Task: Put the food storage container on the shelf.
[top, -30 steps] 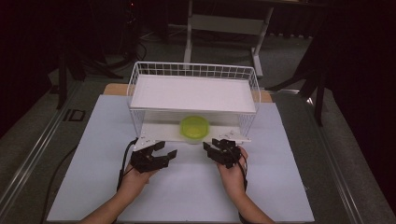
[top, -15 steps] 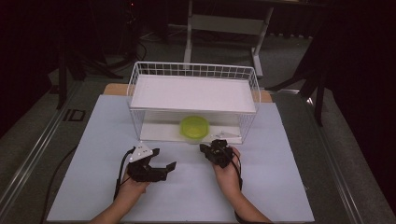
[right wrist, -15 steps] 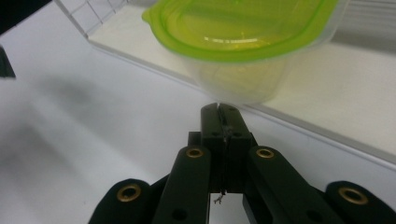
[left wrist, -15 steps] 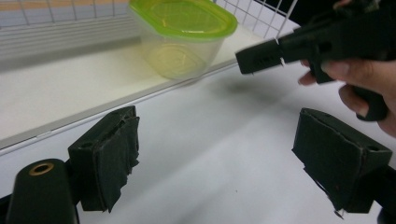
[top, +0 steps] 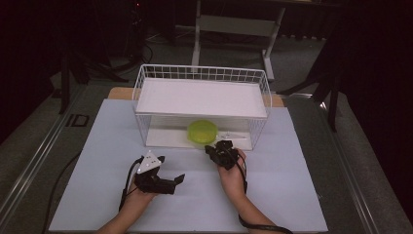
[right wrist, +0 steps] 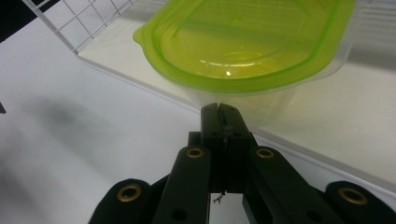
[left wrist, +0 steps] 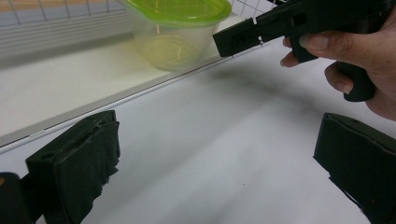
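Observation:
A clear round container with a lime-green lid (top: 202, 131) (left wrist: 175, 32) (right wrist: 247, 42) sits on the lower white floor of a wire rack (top: 202, 73), at its open front. My right gripper (top: 216, 147) (right wrist: 222, 109) is shut with nothing between its jaws, and its tip is just short of the container's near wall. It also reaches in at the top right of the left gripper view (left wrist: 238, 37). My left gripper (top: 176, 183) (left wrist: 219, 149) rests lower left on the table. Its jaws have just been opening and stand wide apart with nothing between them.
The rack carries a white shelf board (top: 202, 97) above the container, with wire walls at the sides and back. It stands on a white table mat (top: 302, 185). A dark floor and a stand's legs lie beyond the table.
The left gripper's jaws have spread wide. The right gripper's jaws have closed, and it has edged left toward the container's front.

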The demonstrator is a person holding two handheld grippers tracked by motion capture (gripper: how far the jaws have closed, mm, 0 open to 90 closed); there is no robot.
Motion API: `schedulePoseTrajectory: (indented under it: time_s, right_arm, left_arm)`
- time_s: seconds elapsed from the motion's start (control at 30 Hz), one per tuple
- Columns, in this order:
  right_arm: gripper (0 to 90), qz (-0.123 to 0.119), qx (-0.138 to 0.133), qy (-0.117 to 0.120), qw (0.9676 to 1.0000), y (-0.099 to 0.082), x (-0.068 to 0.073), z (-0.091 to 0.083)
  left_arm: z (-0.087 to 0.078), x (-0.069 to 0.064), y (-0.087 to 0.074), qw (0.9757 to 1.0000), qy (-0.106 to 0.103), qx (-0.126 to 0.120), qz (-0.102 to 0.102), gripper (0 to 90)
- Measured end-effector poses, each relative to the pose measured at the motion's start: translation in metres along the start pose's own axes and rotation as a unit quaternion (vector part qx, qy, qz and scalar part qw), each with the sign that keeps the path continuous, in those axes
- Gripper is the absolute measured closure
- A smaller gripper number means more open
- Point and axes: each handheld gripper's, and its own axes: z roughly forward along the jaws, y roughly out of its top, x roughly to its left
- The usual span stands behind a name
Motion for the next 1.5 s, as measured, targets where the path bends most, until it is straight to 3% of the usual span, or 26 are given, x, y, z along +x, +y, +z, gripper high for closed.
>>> schedulePoseTrajectory:
  time_s: [0.1, 0.33, 0.6, 0.7, 0.87, 1.03, 1.13, 1.4, 1.43, 1.5]
  right_arm:
    - [89.9, 0.014, 0.001, 0.004, 0.9999, 0.002, -0.002, 0.005]
    - [89.8, 0.011, 0.000, 0.003, 0.9999, 0.009, -0.001, 0.015]
    - [89.8, 0.007, -0.004, -0.011, 0.9999, 0.018, 0.000, 0.028]
    - [89.7, 0.017, -0.005, -0.010, 0.9998, 0.022, -0.003, 0.033]
    - [88.0, 0.021, -0.006, -0.014, 0.9997, 0.022, -0.004, 0.034]
    - [84.9, 0.014, -0.006, -0.011, 0.9998, 0.014, -0.001, 0.029]
    - [71.9, 0.007, -0.011, -0.001, 0.9999, 0.002, 0.003, 0.017]
    - [45.4, -0.003, -0.020, 0.020, 0.9996, -0.010, 0.008, -0.008]
    - [45.4, -0.003, -0.020, 0.020, 0.9996, -0.010, 0.008, -0.008]
    - [35.8, -0.004, -0.034, 0.030, 0.9990, -0.012, 0.008, -0.018]
  left_arm:
    - [0.000, 0.001, 0.000, 1.0000, 0.003, 0.000, -0.002, 1.1]
    - [-0.001, 0.003, -0.001, 0.9998, -0.006, -0.009, -0.014, 1.1]
    - [-0.004, 0.003, 0.002, 0.9998, -0.003, -0.020, -0.001, 1.1]
    - [-0.003, 0.003, 0.001, 0.9998, -0.006, -0.020, -0.003, 1.2]
    - [-0.002, 0.006, 0.000, 0.9997, -0.009, -0.022, 0.008, 1.1]
    - [-0.004, 0.008, 0.000, 0.9997, -0.012, -0.022, -0.001, 1.2]
    - [-0.008, 0.011, 0.004, 0.9989, -0.024, -0.039, 0.005, 1.1]
    - [-0.006, 0.009, 0.005, 0.9988, -0.039, -0.028, 0.006, 1.2]
    - [-0.006, 0.009, 0.005, 0.9988, -0.039, -0.028, 0.006, 1.2]
    - [-0.007, 0.006, 0.006, 0.9986, -0.044, -0.029, 0.009, 1.1]
